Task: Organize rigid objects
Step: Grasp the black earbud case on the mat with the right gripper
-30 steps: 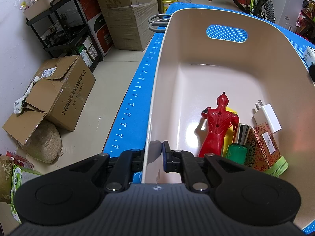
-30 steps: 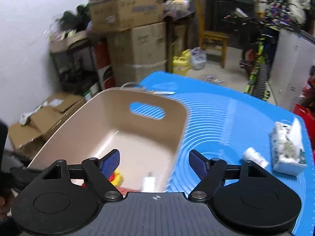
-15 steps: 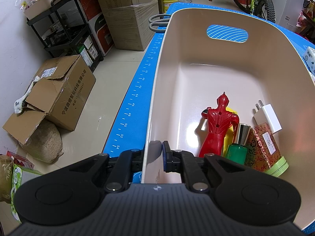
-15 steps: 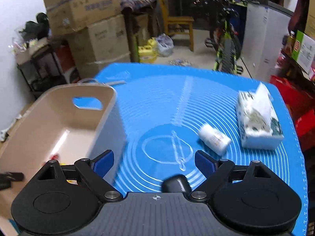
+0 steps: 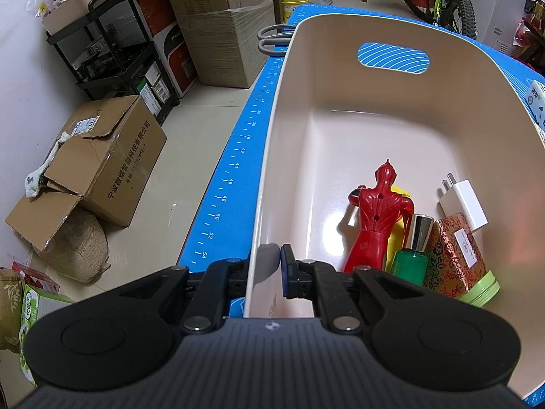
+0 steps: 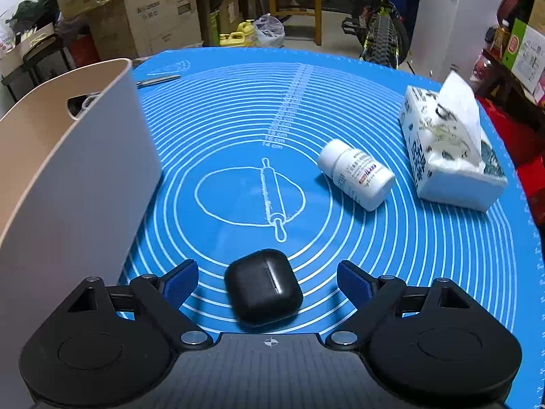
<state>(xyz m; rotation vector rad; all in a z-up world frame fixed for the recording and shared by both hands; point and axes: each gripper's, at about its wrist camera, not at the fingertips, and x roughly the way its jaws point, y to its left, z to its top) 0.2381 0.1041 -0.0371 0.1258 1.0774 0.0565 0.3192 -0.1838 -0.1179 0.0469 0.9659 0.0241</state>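
My left gripper (image 5: 270,266) is shut on the near left rim of the beige bin (image 5: 272,156). Inside the bin lie a red toy figure (image 5: 374,211), a green bottle with a silver cap (image 5: 412,255), a patterned box (image 5: 453,255) and a white charger (image 5: 463,204). My right gripper (image 6: 267,281) is open, with a black earbud case (image 6: 264,286) lying on the blue mat (image 6: 238,129) between its fingers. A white pill bottle (image 6: 357,173) lies on its side further right. The bin's outer wall (image 6: 78,177) stands at the left.
A tissue pack (image 6: 449,160) sits at the mat's right. Scissors (image 5: 272,37) lie beyond the bin's far left corner. Cardboard boxes (image 5: 98,160), a black shelf rack (image 5: 112,51) and a bicycle (image 6: 381,30) stand on the floor around the table.
My right gripper has swung right, away from over the bin, and come down over the black earbud case, still open. My left gripper has kept its hold on the bin rim.
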